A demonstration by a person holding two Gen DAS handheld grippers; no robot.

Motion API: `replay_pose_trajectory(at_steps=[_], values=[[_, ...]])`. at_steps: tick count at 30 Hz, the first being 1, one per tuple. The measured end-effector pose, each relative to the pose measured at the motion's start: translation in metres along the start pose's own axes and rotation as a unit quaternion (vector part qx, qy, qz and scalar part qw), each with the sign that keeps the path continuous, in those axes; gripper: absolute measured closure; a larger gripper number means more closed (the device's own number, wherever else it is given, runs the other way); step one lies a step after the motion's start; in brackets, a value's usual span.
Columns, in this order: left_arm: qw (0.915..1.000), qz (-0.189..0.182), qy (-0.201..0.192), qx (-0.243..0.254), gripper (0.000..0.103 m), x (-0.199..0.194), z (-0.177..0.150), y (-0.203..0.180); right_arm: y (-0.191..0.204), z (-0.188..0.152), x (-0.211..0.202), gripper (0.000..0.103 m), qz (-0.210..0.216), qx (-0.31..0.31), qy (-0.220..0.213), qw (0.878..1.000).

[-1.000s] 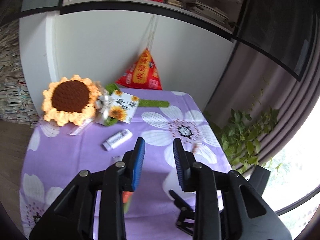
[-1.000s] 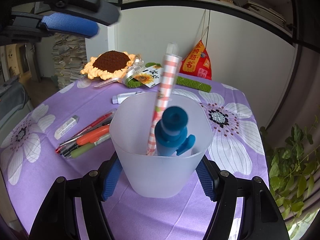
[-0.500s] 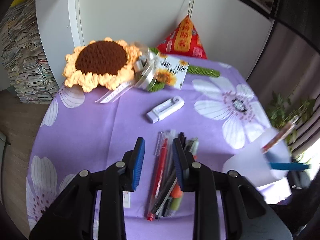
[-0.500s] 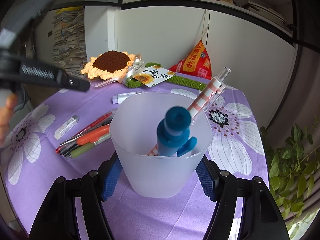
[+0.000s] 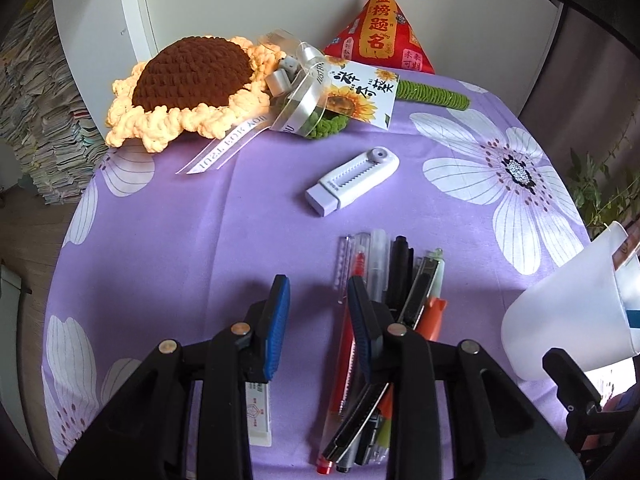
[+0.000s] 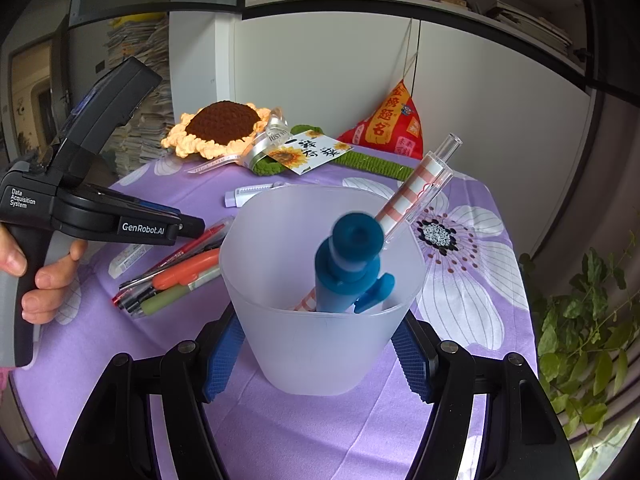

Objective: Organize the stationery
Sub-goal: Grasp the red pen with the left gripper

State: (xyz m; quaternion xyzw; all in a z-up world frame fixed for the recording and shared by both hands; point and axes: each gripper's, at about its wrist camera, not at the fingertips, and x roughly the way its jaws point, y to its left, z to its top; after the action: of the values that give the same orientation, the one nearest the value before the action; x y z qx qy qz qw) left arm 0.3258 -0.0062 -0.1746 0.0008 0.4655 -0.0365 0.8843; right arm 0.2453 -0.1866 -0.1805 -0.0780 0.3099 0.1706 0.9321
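We see our right gripper (image 6: 316, 356) with its fingers pinching the frosted cup (image 6: 320, 320) holding a blue pen (image 6: 344, 276) at 6 o'clock on the counter (image 6: 460, 420), while our left gripper (image 5: 318, 312), fingers spread and empty, hovers over the pen pile (image 5: 400, 276) at the cup's 9 o'clock.

Left gripper (image 5: 318, 300): tilted steeply downward, jaws parted with a narrow gap, nothing between the blue pads (image 5: 278, 320). A bare hand (image 6: 38, 276) wraps its pistol handle, fingers curled around the front. Right gripper (image 6: 318, 354): angled down, jaws spread wide, both pads pressed against an object's opposite walls.
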Motion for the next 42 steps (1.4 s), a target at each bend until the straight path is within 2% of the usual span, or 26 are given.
replay_pose_trajectory(at_steps=[2,6,12,17,22,33,36,39,42], values=[[1.0,-0.001,0.002,-0.003,0.079,0.0,0.0,0.001,0.0,0.0,0.0,0.033,0.0,0.0,0.0,1.0],[0.9996,-0.027,0.003,-0.005,0.078,-0.002,0.0,-0.002,0.0,0.0,0.0,0.033,0.0,0.0,0.0,1.0],[0.9996,0.004,-0.005,0.028,0.077,0.002,-0.004,-0.013,0.0,0.0,0.0,0.033,0.0,0.0,0.0,1.0],[0.9997,0.021,0.006,0.015,0.075,0.009,-0.002,-0.001,0.0,0.0,0.0,0.033,0.0,0.0,0.0,1.0],[0.9998,0.006,0.015,-0.011,0.077,0.012,0.0,0.01,0.0,0.0,0.0,0.033,0.0,0.0,0.0,1.0],[0.9996,0.019,0.021,-0.007,0.077,0.027,0.021,-0.007,0.0,0.0,0.0,0.033,0.0,0.0,0.0,1.0],[0.9995,0.016,0.023,-0.015,0.081,0.027,0.024,-0.004,0.0,0.0,0.0,0.033,0.0,-0.001,0.0,1.0],[0.9995,0.018,0.023,-0.015,0.09,0.028,0.025,-0.002,0.002,0.0,-0.001,0.033,0.0,-0.002,0.0,1.0],[0.9994,0.009,0.026,-0.021,0.091,0.027,0.025,0.001,0.003,-0.001,-0.001,0.033,0.0,-0.003,0.0,1.0]])
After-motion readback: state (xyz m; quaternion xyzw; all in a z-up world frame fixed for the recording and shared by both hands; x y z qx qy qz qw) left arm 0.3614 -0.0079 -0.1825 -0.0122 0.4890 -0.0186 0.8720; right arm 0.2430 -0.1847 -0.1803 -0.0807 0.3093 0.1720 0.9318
